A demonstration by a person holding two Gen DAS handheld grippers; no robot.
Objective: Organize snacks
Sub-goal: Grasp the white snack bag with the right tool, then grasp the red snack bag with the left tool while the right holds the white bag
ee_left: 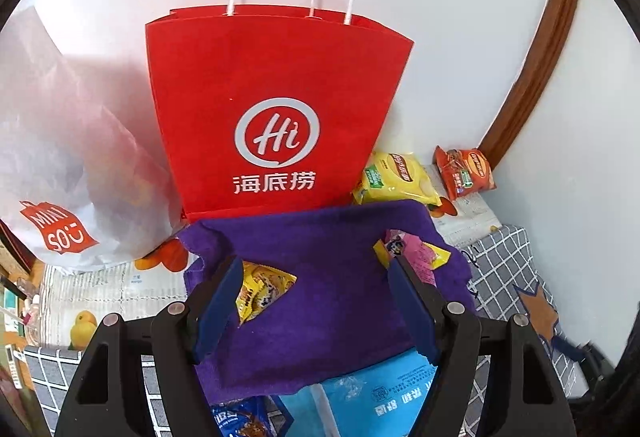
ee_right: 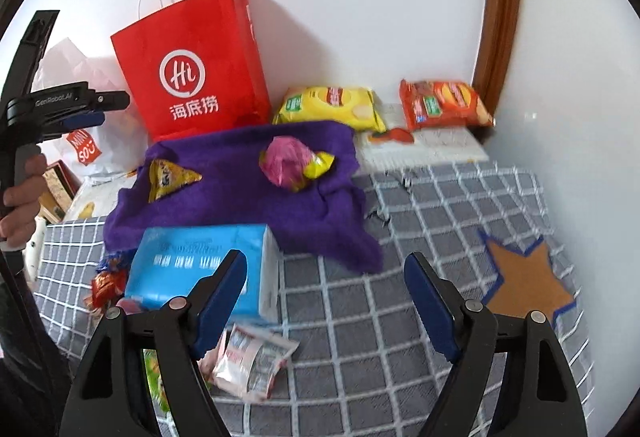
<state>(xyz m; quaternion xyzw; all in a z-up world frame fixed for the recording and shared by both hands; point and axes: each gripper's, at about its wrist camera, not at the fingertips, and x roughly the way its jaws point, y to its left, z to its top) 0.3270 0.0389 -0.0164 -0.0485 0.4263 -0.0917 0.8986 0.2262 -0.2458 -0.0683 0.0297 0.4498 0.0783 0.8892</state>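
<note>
White wall, grey checked cloth on table (ee_right: 400,317). Snack packets scattered: yellow triangular packet (ee_right: 170,179) and pink-yellow packet (ee_right: 294,163) on purple towel (ee_right: 248,205). Red paper bag (ee_right: 192,69) apparently unfilled. My left tool (ee_left: 316,297), right tool (ee_right: 326,301) both open, empty. Sorting barely begun.

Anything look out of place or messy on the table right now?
Yes. The purple cloth lies rumpled and skewed, one corner under the blue tissue pack. A pink-white packet lies crumpled near the front, apart from the two chip bags by the wall.
</note>
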